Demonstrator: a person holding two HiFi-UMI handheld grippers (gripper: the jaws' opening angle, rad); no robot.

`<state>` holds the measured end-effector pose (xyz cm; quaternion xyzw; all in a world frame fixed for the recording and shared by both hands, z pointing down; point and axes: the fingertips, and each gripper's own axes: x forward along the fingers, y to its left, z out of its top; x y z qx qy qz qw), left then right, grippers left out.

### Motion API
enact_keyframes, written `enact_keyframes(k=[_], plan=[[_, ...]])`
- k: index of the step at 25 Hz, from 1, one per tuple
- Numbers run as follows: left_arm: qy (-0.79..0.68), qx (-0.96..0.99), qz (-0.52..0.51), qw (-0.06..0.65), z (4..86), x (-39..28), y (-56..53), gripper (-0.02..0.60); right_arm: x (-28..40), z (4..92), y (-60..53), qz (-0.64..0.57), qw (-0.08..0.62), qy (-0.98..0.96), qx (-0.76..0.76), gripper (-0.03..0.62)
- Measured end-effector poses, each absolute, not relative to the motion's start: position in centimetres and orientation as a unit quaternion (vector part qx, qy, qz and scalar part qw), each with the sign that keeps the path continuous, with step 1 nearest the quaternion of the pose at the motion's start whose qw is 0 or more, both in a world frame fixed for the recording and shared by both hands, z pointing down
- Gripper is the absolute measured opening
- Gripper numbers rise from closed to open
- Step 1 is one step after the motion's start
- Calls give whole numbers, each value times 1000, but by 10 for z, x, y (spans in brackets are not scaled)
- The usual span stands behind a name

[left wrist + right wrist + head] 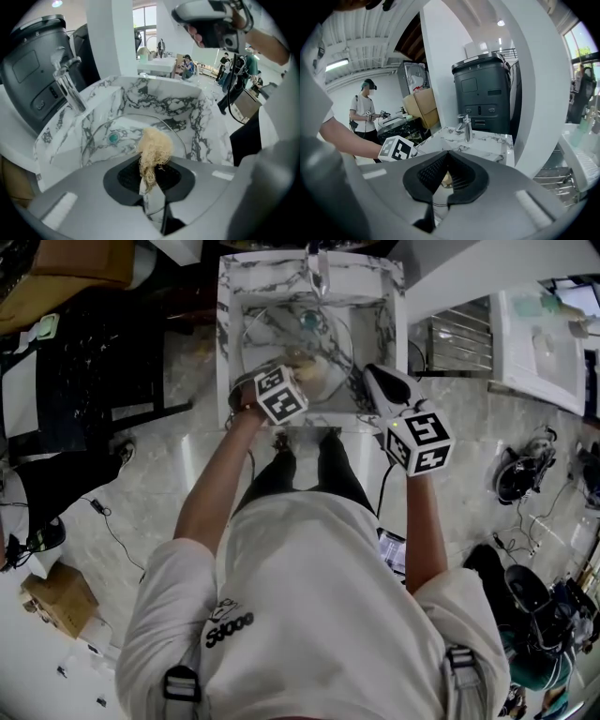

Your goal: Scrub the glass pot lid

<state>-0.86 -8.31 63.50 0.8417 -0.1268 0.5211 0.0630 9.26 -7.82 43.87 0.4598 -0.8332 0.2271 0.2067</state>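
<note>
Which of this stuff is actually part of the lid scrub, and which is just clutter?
In the job:
- glass pot lid, lying in the marble sink
- fibrous scrubber, pinched in the left gripper
- faucet

Lying about:
- dark bin
- metal rack
- cardboard box

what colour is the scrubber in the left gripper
Pale straw yellow: the scrubber is a fibrous tuft, and shows best in the left gripper view.
</note>
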Motion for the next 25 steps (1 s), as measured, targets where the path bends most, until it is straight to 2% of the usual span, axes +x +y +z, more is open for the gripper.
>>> enact_keyframes(k=[9, 25], plan=[[-235, 870, 432, 26, 534, -41, -118, 51, 83, 378, -81, 167, 187, -840, 481, 3], [-385, 888, 236, -91, 308, -77, -166, 51, 70, 235, -98, 13, 134, -845, 517, 3]])
